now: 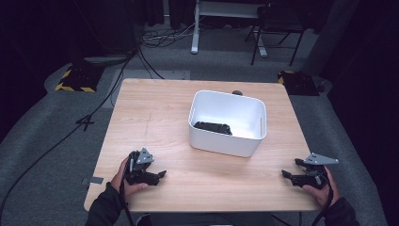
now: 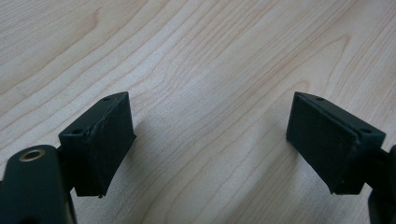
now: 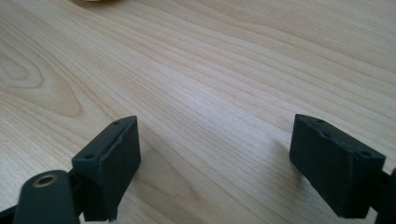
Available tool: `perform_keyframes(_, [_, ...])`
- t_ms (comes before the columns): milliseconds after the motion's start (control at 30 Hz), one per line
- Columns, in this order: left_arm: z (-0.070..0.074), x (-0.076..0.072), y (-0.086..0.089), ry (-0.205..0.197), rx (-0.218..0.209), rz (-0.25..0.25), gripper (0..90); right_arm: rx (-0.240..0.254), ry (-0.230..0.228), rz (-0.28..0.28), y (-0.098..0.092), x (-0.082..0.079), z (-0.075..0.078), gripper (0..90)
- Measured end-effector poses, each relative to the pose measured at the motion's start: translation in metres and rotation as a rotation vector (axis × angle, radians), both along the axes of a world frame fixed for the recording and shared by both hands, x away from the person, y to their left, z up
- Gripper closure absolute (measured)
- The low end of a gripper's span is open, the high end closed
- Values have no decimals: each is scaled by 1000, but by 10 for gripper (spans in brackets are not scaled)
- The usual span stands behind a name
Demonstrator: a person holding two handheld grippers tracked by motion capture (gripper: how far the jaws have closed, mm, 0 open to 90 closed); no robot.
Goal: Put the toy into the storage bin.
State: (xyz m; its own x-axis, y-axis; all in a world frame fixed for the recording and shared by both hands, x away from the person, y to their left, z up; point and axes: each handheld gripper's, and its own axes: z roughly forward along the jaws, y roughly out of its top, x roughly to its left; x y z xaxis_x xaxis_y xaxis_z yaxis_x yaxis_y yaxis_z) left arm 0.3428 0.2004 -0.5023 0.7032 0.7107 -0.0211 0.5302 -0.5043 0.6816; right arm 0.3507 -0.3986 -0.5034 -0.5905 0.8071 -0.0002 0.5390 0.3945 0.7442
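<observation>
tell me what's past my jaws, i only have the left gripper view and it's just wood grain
Observer: A white tub stands on the table, out past both grippers and nearer the right side.
Operator: anything in it
Observer: A black object lies on its floor by the near wall; I cannot tell what it is.
Operator: where's my other gripper
Observer: The right gripper is low over bare wood near the table's near right corner, jaws apart with nothing between them.
Operator: and the left one from above
Observer: The left gripper sits by the near left edge, pointing across toward the right one.
</observation>
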Motion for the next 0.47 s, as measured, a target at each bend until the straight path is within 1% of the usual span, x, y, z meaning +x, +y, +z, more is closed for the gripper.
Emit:
perform_keyframes(300, [0, 0, 0, -2, 2, 2, 152, -3, -3, -1, 0, 0, 0, 165])
perform_keyframes(333, [-1, 0, -1, 14, -12, 4, 152, -3, -3, -1, 0, 0, 0, 165])
perform_keyframes(467, [-1, 0, -1, 7, -8, 3, 151, -3, -2, -1, 0, 0, 0, 165])
